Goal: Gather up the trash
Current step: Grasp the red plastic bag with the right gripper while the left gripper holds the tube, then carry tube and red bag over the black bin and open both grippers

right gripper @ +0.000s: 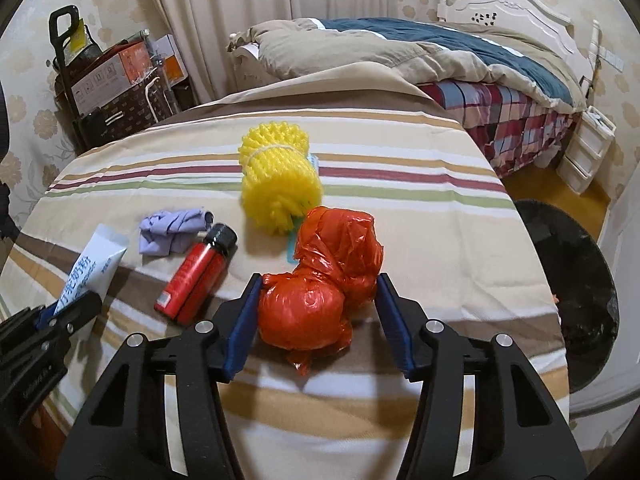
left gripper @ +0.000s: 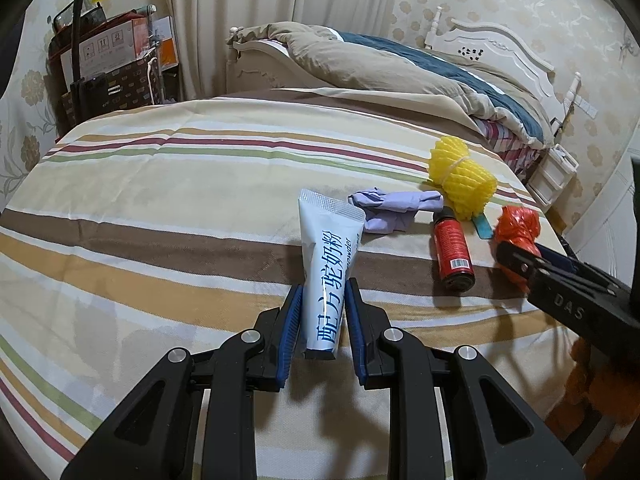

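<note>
My left gripper (left gripper: 324,286) is shut on a white tube (left gripper: 326,264) with blue lettering, and the tube's crimped end sticks up and away over the striped bedsheet (left gripper: 180,200). An orange plastic bag (right gripper: 320,280), tied into a lumpy bundle, rests on the sheet with my right gripper (right gripper: 320,278) shut on it, one blue pad against each side. On the sheet beyond lie a red bottle (right gripper: 196,276) with a black cap, a crumpled purple glove (right gripper: 172,228) and a yellow foam net roll (right gripper: 280,176). A teal strip (left gripper: 482,226) peeks out beside the roll.
A black bin (right gripper: 532,208) lined with a dark bag stands on the floor right of the bed's edge. A rumpled quilt (right gripper: 400,52) and a white headboard (right gripper: 516,4) lie behind. Boxes and bags (right gripper: 112,80) are stacked at the back left, and white drawers (right gripper: 588,148) at the far right.
</note>
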A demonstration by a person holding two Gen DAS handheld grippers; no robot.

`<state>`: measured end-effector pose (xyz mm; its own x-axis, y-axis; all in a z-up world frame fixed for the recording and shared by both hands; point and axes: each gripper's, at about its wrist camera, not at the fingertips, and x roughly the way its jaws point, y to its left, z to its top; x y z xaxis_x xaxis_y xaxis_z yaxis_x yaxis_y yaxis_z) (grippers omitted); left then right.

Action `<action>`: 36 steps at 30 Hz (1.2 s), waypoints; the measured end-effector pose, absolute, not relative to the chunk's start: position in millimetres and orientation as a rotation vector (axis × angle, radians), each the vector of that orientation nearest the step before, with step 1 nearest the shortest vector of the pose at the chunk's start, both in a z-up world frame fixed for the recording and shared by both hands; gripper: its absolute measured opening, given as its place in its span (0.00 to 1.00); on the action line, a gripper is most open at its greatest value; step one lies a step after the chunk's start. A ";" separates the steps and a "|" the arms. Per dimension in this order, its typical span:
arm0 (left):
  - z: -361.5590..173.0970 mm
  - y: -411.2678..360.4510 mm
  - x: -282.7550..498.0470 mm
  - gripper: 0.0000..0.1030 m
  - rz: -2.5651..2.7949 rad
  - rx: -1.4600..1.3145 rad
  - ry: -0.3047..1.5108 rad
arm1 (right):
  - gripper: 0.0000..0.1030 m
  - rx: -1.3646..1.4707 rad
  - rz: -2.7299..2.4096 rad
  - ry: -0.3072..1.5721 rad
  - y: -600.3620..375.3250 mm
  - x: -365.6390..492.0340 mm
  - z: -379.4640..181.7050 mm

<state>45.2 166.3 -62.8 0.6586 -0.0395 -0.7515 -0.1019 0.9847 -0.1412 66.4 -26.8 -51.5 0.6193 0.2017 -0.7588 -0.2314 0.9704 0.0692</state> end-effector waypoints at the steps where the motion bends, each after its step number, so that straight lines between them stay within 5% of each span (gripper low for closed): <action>1: -62.7 165.6 44.2 0.24 0.032 -0.179 0.852 | 0.52 -0.033 0.248 0.866 -28.7 64.4 -51.1; 36: -26.6 29.5 38.8 0.23 -0.255 -0.084 0.782 | 0.51 0.074 0.072 0.750 -160.1 15.5 -26.9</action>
<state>38.8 29.5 -26.6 0.6808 -0.2576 -0.6857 0.1956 0.9661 -0.1687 15.5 -160.1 -26.9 0.7295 0.0915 -0.6778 -0.0383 0.9949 0.0930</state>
